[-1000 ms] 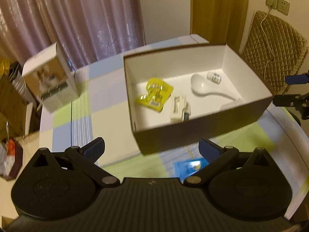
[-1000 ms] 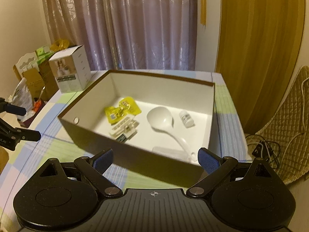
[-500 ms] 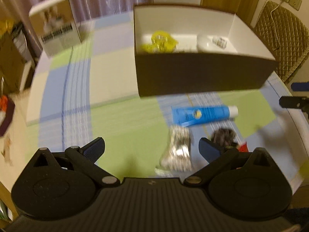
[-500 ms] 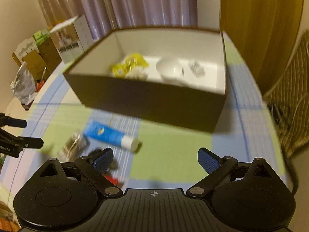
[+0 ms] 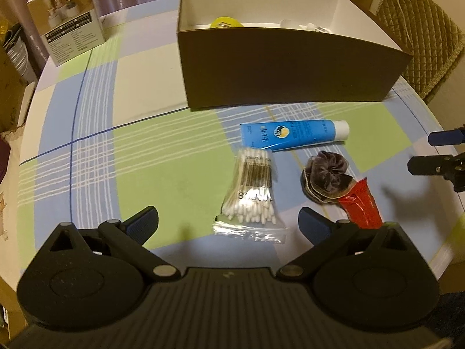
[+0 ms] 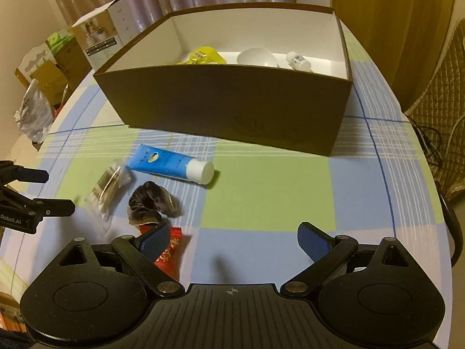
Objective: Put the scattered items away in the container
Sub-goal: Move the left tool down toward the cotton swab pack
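Note:
A brown cardboard box (image 5: 290, 69) with a white inside stands on the checked tablecloth; it also shows in the right wrist view (image 6: 226, 107). Inside lie a yellow packet (image 6: 205, 55), a white spoon (image 6: 255, 56) and a small white bottle (image 6: 298, 61). In front of the box lie a blue tube (image 5: 293, 134), a bag of cotton swabs (image 5: 251, 195), a dark scrunchie (image 5: 327, 174) and a red sachet (image 5: 361, 206). My left gripper (image 5: 228, 221) is open and empty, low over the swabs. My right gripper (image 6: 234, 238) is open and empty, right of the sachet (image 6: 170, 251).
A white product carton (image 5: 68, 19) stands at the table's far left corner. A quilted chair (image 5: 427, 37) is behind the box on the right. Cardboard boxes and bags (image 6: 43, 87) stand on the floor left of the table. The table edge curves close on both sides.
Both grippers have pulled back from above the box and dropped low toward the table front. The tube, swabs, scrunchie and sachet have come into view. Both stay open.

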`<action>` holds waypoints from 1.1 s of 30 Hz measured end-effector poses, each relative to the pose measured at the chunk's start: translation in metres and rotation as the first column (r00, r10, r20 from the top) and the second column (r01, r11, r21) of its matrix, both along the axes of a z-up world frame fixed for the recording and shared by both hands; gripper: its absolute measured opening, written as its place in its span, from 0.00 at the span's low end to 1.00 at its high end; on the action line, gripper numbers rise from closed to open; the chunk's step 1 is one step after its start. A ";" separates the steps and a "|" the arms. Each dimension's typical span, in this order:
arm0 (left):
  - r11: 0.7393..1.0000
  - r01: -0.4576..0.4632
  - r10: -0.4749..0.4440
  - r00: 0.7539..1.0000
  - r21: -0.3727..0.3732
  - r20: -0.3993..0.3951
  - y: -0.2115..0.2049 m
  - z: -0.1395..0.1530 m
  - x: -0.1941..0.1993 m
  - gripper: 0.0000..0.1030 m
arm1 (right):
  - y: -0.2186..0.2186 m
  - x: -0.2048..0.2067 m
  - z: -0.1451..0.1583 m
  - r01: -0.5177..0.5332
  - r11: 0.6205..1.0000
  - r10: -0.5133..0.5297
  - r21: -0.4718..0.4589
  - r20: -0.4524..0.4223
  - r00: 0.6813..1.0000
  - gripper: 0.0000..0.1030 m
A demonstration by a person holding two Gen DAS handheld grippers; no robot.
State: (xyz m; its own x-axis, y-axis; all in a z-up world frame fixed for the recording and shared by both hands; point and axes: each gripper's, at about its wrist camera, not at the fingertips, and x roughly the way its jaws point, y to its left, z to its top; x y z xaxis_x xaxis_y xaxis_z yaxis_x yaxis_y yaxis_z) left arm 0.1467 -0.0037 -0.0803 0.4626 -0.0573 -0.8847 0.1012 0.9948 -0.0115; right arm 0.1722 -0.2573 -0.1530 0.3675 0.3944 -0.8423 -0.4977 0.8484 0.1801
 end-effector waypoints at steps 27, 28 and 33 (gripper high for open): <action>0.994 0.112 -0.112 0.993 -0.004 -0.040 -0.012 -0.044 0.049 0.69 | -0.009 0.029 -0.028 0.003 1.000 -0.004 -0.017 -0.063 0.998 0.96; 0.993 0.116 -0.116 0.992 -0.003 -0.045 -0.013 -0.047 0.051 0.68 | -0.008 0.031 -0.028 -0.007 1.000 0.007 -0.010 -0.062 0.998 0.96; 0.990 0.139 -0.139 0.990 -0.003 -0.030 -0.016 -0.053 0.056 0.47 | 0.004 0.039 -0.028 -0.069 0.997 0.070 0.028 -0.036 0.997 0.96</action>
